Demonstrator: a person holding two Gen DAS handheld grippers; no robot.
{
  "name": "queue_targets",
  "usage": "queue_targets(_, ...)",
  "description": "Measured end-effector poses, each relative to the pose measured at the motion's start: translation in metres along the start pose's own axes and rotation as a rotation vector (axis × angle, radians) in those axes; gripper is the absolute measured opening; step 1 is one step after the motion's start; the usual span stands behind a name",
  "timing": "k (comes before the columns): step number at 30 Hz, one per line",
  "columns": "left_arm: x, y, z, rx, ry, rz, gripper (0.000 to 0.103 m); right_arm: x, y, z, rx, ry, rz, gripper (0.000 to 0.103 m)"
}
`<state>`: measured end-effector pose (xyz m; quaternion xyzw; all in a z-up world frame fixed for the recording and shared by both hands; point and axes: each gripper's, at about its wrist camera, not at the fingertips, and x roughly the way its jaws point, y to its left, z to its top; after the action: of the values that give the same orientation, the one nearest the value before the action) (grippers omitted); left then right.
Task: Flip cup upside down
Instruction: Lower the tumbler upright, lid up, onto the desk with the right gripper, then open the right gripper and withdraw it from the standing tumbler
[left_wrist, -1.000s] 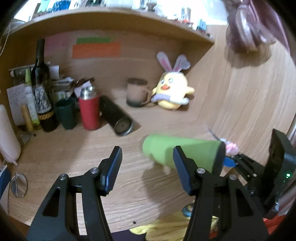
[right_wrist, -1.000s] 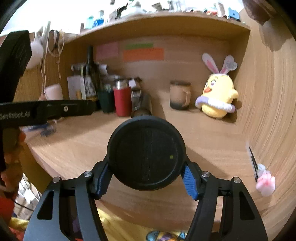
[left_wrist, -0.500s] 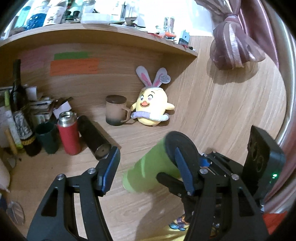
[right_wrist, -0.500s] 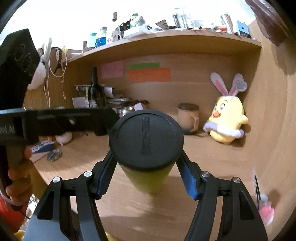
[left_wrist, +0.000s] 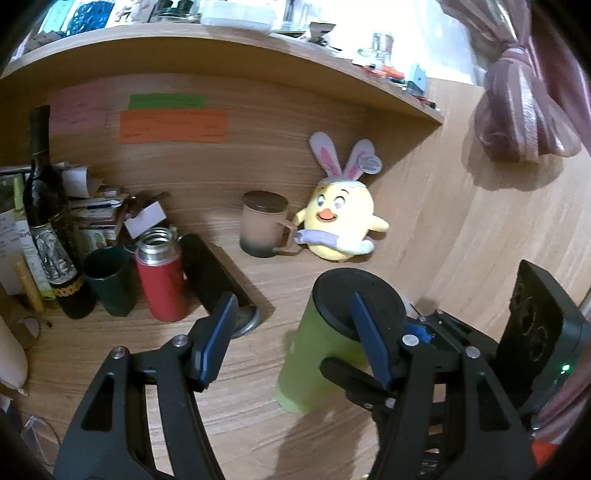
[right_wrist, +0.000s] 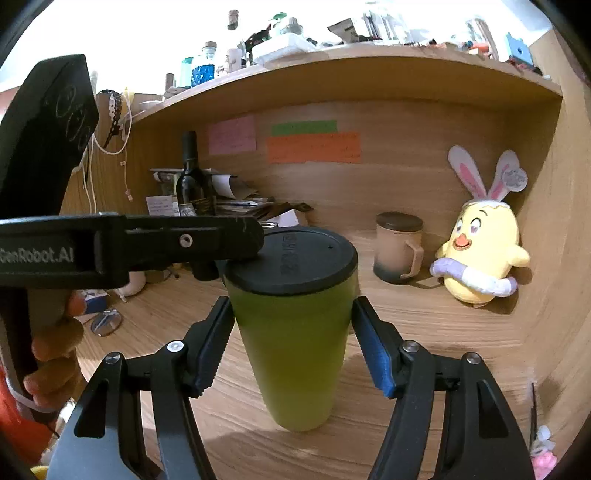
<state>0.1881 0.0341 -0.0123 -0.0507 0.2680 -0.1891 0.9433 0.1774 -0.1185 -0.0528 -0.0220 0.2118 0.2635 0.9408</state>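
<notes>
A green tumbler with a black lid stands upright, lid up, on the wooden desk. My right gripper is shut on the tumbler's body, a blue pad against each side. The left wrist view shows the tumbler at centre right with the right gripper's fingers around it. My left gripper is open and empty, just left of the tumbler and above the desk. Its body crosses the left of the right wrist view.
At the back stand a frosted mug, a yellow bunny-eared plush chick, a red flask, a lying black cylinder, a dark green cup and a wine bottle. A shelf overhangs the desk. Glasses lie left.
The tumbler has swung from lying on its side, lid toward the right camera, to standing upright on the desk with the lid on top. The left gripper stayed open beside it.
</notes>
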Motion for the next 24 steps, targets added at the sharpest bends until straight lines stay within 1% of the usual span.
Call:
queue_targets(1, 0.001, 0.001, 0.000, 0.001, -0.009, 0.021, 0.065, 0.000, -0.002, 0.000, 0.015, 0.002, 0.009, 0.062)
queue_targets(3, 0.002, 0.001, 0.000, 0.004, -0.013, 0.017, 0.069, -0.003, -0.005, -0.001, 0.033, 0.007, 0.021, 0.062)
queue_targets(7, 0.003, -0.002, 0.000, 0.014, -0.026, 0.035, 0.069, -0.016, -0.008, -0.005, 0.032, 0.004, 0.004, 0.062)
queue_targets(9, 0.003, -0.003, 0.001, 0.020, -0.026, 0.041, 0.069, -0.025, -0.010, -0.008, 0.031, 0.003, -0.004, 0.064)
queue_targets(10, 0.003, -0.004, 0.001, 0.027, -0.026, 0.047, 0.069, -0.030, -0.012, -0.008, 0.030, 0.001, -0.008, 0.066)
queue_targets(12, 0.002, -0.006, 0.002, 0.030, -0.020, 0.059, 0.070, -0.041, -0.015, -0.010, 0.032, -0.010, -0.032, 0.076)
queue_targets(13, 0.001, -0.007, 0.003, 0.028, -0.017, 0.062, 0.070, -0.046, -0.018, -0.011, 0.034, -0.018, -0.045, 0.076)
queue_targets(16, -0.014, -0.008, 0.004, 0.014, -0.040, 0.069, 0.070, -0.065, -0.024, -0.008, 0.054, -0.043, -0.077, 0.081)
queue_targets(18, -0.031, -0.012, 0.002, 0.016, -0.070, 0.085, 0.070, -0.078, -0.028, -0.005, 0.072, -0.069, -0.090, 0.090)
queue_targets(21, -0.059, -0.021, -0.006, 0.034, -0.125, 0.130, 0.079, -0.100, -0.031, -0.001, 0.081, -0.106, -0.098, 0.091)
queue_targets(23, -0.077, -0.027, -0.014, 0.045, -0.157, 0.163, 0.090, -0.111, -0.029, 0.001, 0.079, -0.122, -0.104, 0.092)
queue_targets(24, -0.086, -0.031, -0.019, 0.046, -0.176, 0.185, 0.092, -0.116, -0.027, 0.002, 0.077, -0.128, -0.108, 0.101)
